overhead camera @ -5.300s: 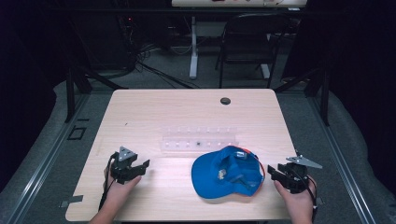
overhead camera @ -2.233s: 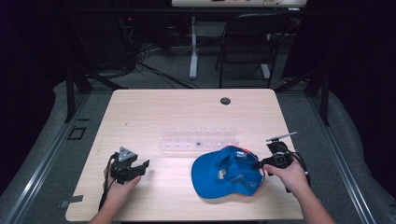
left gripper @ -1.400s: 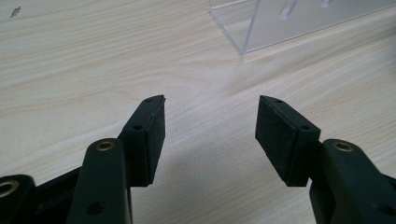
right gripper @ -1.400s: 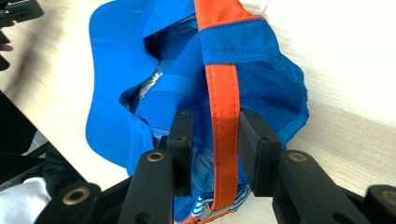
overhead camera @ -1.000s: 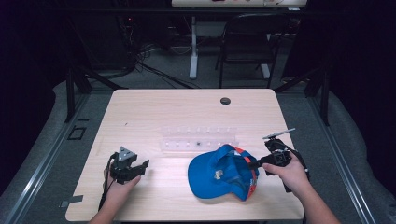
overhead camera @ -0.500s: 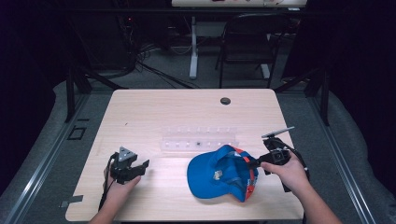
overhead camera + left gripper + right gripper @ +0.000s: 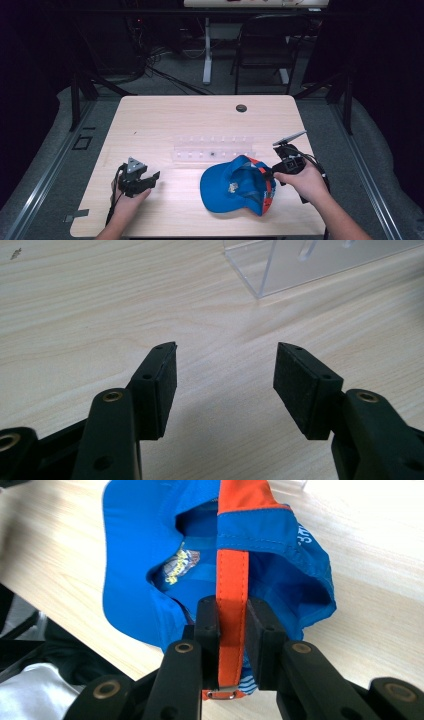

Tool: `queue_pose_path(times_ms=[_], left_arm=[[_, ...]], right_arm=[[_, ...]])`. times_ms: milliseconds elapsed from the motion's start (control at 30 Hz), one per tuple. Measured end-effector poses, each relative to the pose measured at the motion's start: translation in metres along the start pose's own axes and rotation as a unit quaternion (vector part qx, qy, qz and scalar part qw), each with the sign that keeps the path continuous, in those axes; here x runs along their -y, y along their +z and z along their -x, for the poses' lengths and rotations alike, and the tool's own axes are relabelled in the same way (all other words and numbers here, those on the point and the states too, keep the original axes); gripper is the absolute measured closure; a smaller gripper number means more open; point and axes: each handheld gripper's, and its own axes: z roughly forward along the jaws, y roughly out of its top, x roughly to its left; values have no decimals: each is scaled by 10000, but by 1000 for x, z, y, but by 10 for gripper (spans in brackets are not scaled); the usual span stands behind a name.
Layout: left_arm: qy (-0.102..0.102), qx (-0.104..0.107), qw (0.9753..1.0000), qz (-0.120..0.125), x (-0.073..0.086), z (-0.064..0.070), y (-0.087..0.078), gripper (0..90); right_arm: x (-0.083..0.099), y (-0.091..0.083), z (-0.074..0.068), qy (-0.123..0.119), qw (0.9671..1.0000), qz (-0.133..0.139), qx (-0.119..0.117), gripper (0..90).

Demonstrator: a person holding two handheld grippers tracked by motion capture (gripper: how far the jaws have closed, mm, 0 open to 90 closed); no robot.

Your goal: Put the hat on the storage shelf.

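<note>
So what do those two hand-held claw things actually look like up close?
Both are black. The left gripper has two chunky jaws ending in flat rectangular pads, with brass-coloured screws along them. The right gripper looks the same. From above, each carries a grey three-cornered plate and trails a black cable. The person's forearms are bare.

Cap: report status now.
Right hand-held gripper shut on orange strap of blue cap. Left hand-held gripper open, idle. Clear rack behind cap.

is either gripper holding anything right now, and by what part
The right gripper is shut on the blue cap, clamping its orange back strap. The left gripper is open and holds nothing.
</note>
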Motion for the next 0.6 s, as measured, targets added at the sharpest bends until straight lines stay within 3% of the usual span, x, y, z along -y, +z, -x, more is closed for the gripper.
queue_pose_path(times_ms=[167, 233, 333, 500, 600], left_arm=[[5, -1, 10000, -5, 0, 0, 0, 431], [7, 1, 10000, -4, 0, 0, 0, 431], [10, 0, 10000, 2, 0, 0, 0, 431], [2, -1, 10000, 10, 0, 0, 0, 431], [-9, 1, 10000, 16, 0, 0, 0, 431]], right_arm=[[-4, 2, -11, 138, 9995, -115, 261, 774], [-6, 2, -15, 83, 9992, -225, 328, 775], [-9, 1, -22, 78, 9987, -162, 483, 774], [-16, -4, -29, 69, 9980, -234, 587, 772], [-20, -6, -30, 127, 9981, -352, 499, 775]])
